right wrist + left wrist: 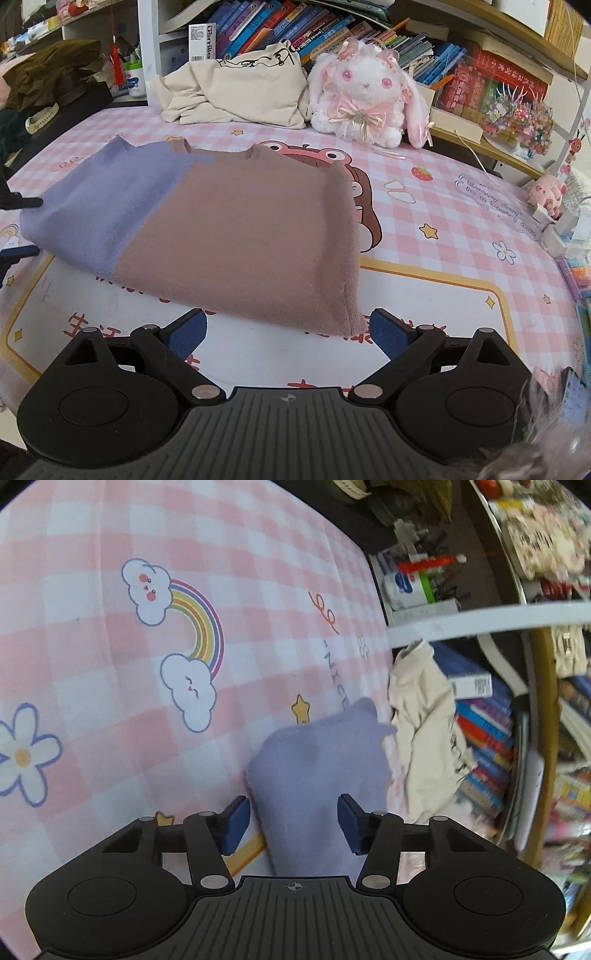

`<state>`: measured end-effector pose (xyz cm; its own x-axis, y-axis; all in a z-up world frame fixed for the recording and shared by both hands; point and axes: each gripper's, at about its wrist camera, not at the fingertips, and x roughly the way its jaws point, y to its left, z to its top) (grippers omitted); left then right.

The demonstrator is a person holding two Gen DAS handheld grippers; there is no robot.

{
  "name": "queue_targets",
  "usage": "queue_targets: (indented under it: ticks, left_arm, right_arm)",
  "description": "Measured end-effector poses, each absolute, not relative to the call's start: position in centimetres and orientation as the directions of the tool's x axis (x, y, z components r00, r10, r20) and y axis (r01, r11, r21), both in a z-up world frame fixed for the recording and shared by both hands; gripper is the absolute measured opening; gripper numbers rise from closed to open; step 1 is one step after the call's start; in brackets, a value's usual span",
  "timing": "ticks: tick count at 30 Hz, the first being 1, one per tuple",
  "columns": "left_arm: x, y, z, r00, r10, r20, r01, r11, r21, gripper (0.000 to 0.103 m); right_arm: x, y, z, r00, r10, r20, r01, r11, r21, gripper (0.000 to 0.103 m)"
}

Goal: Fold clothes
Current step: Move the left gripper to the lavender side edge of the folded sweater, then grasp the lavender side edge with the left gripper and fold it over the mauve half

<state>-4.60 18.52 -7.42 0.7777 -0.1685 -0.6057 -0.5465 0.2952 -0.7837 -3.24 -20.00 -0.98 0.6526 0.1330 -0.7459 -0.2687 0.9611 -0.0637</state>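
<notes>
Right wrist view looks low across the pink checked mat [443,206], with the right gripper [288,332] spread wide and holding nothing; its blue pads [388,332] sit just short of the near edge of the folded sweater [240,236]. That garment lies flat on the mat, brown on its right part and lavender on the left, its near right corner just ahead of the right pad. Bare mat stretches to the right of the sweater's right edge. Beyond it, a crumpled cream garment [240,92] and a white plush rabbit [365,96] rest against the bookshelves [369,33] at the mat's far side.

Left wrist view shows the left gripper [293,821] also well apart and empty, its fingers straddling the lavender end of the sweater [317,775], tilted so the mat [92,646] runs wide and clear to the left. The cream garment [421,738] lies just past the sweater, by the shelves.
</notes>
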Motion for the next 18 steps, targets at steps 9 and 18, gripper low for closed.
queue_targets:
  ticks: [9,18]
  left_arm:
    - [-3.8,19.2,-8.5,0.778,-0.168,-0.606,-0.556,0.267,-0.787,0.018]
    - [-3.4,17.4,-4.9,0.835,-0.184,-0.519,-0.373,0.506,-0.778,0.016]
  right_arm:
    - [-3.4,-19.5,-0.7,0.654,0.086,-0.752,-0.23,0.969,-0.089,0.095]
    - [-3.0,-18.8,-0.5,0.655,0.069,-0.753,-0.222,0.969,-0.105,0.095]
